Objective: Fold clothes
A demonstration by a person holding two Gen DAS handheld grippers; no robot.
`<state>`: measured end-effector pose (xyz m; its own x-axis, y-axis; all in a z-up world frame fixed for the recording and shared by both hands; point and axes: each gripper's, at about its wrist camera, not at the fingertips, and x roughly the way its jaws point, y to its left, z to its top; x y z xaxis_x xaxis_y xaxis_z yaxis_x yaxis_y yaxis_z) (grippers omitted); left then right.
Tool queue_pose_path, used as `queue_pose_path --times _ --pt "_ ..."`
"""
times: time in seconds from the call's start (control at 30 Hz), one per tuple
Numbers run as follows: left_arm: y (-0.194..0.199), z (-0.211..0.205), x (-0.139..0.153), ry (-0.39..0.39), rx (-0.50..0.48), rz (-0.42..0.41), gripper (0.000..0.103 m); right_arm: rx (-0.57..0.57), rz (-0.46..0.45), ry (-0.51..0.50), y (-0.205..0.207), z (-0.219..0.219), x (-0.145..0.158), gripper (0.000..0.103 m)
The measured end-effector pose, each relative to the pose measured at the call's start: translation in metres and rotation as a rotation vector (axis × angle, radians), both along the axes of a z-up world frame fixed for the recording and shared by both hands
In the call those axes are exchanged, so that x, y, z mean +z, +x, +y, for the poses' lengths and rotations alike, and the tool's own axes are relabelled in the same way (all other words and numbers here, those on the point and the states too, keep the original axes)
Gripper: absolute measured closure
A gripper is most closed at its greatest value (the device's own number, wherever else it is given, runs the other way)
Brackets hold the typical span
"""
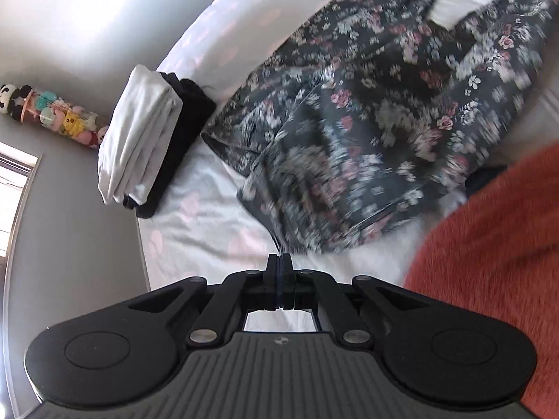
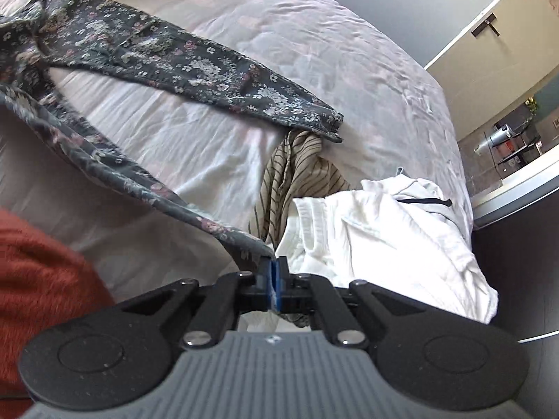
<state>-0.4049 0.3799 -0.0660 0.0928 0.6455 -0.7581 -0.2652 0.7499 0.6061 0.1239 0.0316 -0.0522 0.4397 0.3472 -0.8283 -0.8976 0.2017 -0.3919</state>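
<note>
Done so far: a stack of folded clothes, white cotton pieces on top of black ones point(image 1: 139, 139), sits at 9 o'clock in the left wrist view, near the bed's edge. I judge at least two garments finished.

In hand: dark grey floral-print trousers point(image 1: 367, 132), spread across the white bedsheet with faint pink shapes point(image 2: 314, 52). One leg lies flat, running toward 3 o'clock in the right wrist view; the other leg is lifted off the sheet.

Left gripper point(image 1: 279, 262): jaws pinched together on a thin edge of the floral fabric, near the waist end as best I can tell; view is motion-blurred.

Right gripper point(image 2: 273, 265): jaws closed tight on the hem of the raised leg, which hangs taut toward 10 o'clock.

Step, judged: laying one leg over the other, the first fold of this garment; not yet done.

Left to do: a crumpled beige shirt with dark stripes point(image 2: 300, 174) and a heaped white garment with a black zip line point(image 2: 384, 230), both unfolded at 3 to 4 o'clock of the right gripper.

Edges: bed's far edge curves along 1 to 3 o'clock; floor beyond.

Open room: bare sheet between the two legs and at 12 o'clock.

Crowding: shaggy orange-red fabric point(image 1: 489, 262) at the near side, just beside both grippers; the flat leg's hem touches the striped shirt.
</note>
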Motion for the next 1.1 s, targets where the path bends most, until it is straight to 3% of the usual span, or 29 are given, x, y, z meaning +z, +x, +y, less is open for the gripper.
queue_pose_path --times 0.2,0.4,0.5,0.63,0.73,0.97,1.03,1.1 --pt "-0.015 0.004 -0.015 -0.058 -0.076 -0.053 0.099 0.011 -0.023 -0.016 -0.018 -0.007 -0.004 0.101" --pt "-0.016 0.021 -0.046 -0.095 -0.175 -0.050 0.088 -0.045 -0.012 -0.047 -0.009 0.002 -0.015 0.101" --pt "-0.013 0.039 -0.062 -0.136 -0.209 -0.017 0.069 -0.079 -0.007 -0.062 -0.005 0.008 -0.020 0.101" --pt "-0.008 0.053 -0.086 -0.178 -0.298 0.069 0.067 -0.129 -0.002 -0.085 -0.001 0.017 -0.026 0.101" --pt "-0.006 0.058 -0.099 -0.200 -0.346 0.079 0.067 -0.151 -0.005 -0.111 0.000 0.023 -0.030 0.101" --pt "-0.001 0.057 -0.128 -0.201 -0.442 0.102 0.059 -0.202 -0.019 -0.139 0.008 0.037 -0.036 0.100" --pt "-0.002 0.059 -0.132 -0.191 -0.434 0.084 0.043 -0.211 -0.024 -0.144 0.009 0.039 -0.037 0.100" --pt "-0.002 0.060 -0.136 -0.172 -0.426 0.069 0.042 -0.219 -0.029 -0.148 0.010 0.042 -0.037 0.100"
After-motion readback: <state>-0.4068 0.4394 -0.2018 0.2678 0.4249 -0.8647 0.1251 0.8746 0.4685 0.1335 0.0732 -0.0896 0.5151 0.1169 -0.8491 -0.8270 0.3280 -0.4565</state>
